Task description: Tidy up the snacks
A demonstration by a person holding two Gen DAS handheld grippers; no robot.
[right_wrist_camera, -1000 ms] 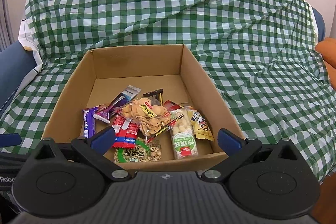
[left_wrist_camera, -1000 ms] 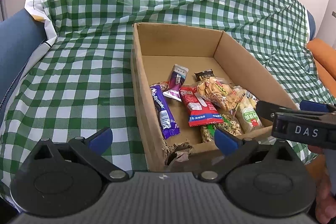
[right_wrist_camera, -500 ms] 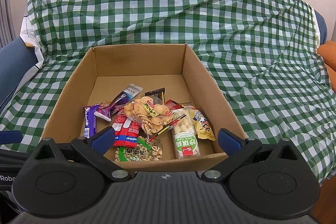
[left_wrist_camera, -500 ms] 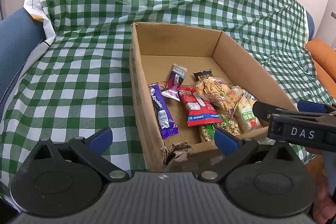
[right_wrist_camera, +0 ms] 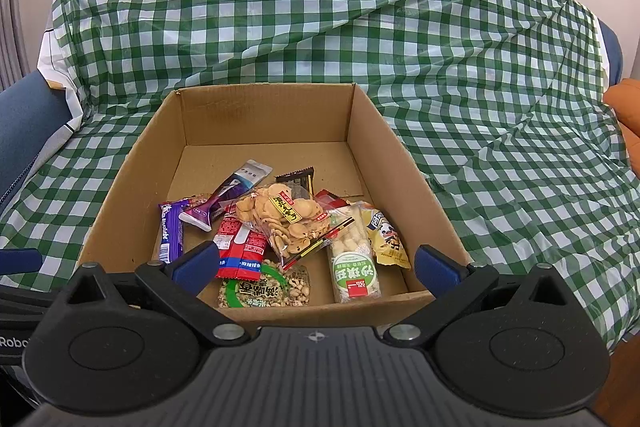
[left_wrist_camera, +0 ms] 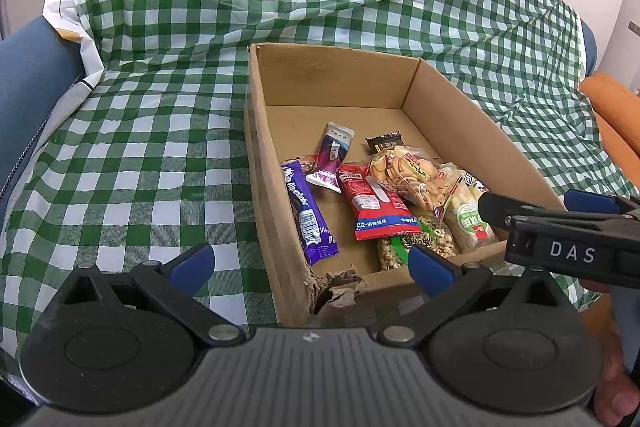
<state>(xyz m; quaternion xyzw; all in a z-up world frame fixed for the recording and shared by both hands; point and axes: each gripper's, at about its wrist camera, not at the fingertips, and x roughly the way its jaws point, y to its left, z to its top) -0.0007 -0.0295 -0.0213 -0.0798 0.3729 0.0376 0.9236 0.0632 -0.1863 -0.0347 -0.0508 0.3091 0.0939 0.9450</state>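
Note:
A brown cardboard box sits on the green checked cloth and holds several snack packets. Among them are a purple bar, a red packet, a clear bag of round crackers, a nut pack with a green label, a white stick pack and a yellow packet. My left gripper hangs open just before the box's torn near corner. My right gripper stands open at the near wall, holding nothing.
The green checked cloth covers the whole seat and back. A blue cushion lies at the left and an orange one at the right. The box's far half has bare floor. A hand shows at the lower right.
Both grippers have drawn back and risen slightly, so the box looks a little farther and lower. Nothing in the box has moved.

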